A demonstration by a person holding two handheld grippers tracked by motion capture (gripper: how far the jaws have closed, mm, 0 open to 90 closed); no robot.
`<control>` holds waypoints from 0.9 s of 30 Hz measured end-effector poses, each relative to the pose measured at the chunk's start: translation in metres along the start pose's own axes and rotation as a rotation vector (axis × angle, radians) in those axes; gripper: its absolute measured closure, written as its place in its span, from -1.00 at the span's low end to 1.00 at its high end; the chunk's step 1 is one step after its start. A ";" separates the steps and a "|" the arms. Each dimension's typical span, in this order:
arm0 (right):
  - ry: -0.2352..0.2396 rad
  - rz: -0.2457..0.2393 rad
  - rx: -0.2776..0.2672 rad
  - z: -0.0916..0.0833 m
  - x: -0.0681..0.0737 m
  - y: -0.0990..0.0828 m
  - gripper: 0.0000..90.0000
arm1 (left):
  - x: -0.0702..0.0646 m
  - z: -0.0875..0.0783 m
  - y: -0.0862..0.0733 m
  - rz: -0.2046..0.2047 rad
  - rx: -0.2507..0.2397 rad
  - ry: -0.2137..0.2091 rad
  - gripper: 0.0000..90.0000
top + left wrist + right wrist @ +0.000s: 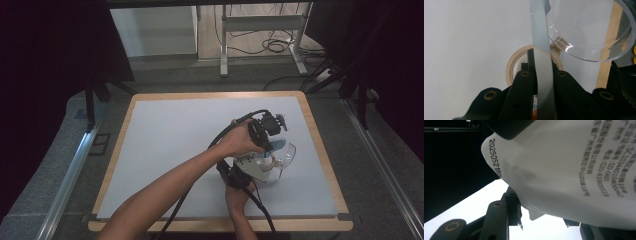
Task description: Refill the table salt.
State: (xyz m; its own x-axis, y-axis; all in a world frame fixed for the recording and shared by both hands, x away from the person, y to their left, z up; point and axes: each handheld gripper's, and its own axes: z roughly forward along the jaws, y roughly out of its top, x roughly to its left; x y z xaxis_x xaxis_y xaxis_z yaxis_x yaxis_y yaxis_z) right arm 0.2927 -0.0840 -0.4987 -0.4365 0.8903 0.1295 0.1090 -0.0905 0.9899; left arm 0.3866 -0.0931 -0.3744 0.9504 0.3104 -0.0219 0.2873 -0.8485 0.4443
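High view above table [165, 145]; gripper views close along their jaws, sharing its surface.

Clear glossy plastic funnel [594, 30] — matt white pouch [574, 170].

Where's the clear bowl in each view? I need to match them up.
High view: the clear bowl sits right of centre, just past the hands.
Left gripper view: top right, beside the pale strip.
Right gripper view: cannot make it out past the printed white packet.
Shared landmark: the white mat.
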 end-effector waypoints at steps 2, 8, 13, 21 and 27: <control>0.000 -0.002 0.001 0.000 0.000 0.000 0.28 | 0.000 0.000 0.000 -0.002 -0.001 -0.001 1.00; 0.002 0.002 0.010 0.000 0.001 -0.002 0.28 | 0.001 0.002 -0.002 -0.003 0.003 -0.001 1.00; 0.003 -0.001 0.007 0.001 0.001 -0.003 0.28 | 0.002 0.002 -0.004 -0.004 0.002 -0.004 1.00; -0.001 0.004 0.007 0.001 0.001 -0.003 0.28 | 0.002 0.003 -0.002 -0.005 0.007 -0.001 1.00; -0.002 0.004 0.005 0.001 0.001 -0.003 0.28 | 0.002 0.003 -0.002 -0.006 0.003 -0.005 1.00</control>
State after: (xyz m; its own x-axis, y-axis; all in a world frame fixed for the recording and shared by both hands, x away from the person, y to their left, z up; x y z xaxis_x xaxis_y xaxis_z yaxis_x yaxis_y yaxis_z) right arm 0.2928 -0.0828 -0.5020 -0.4342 0.8909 0.1335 0.1157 -0.0918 0.9890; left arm 0.3883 -0.0921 -0.3783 0.9490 0.3138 -0.0290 0.2939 -0.8479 0.4412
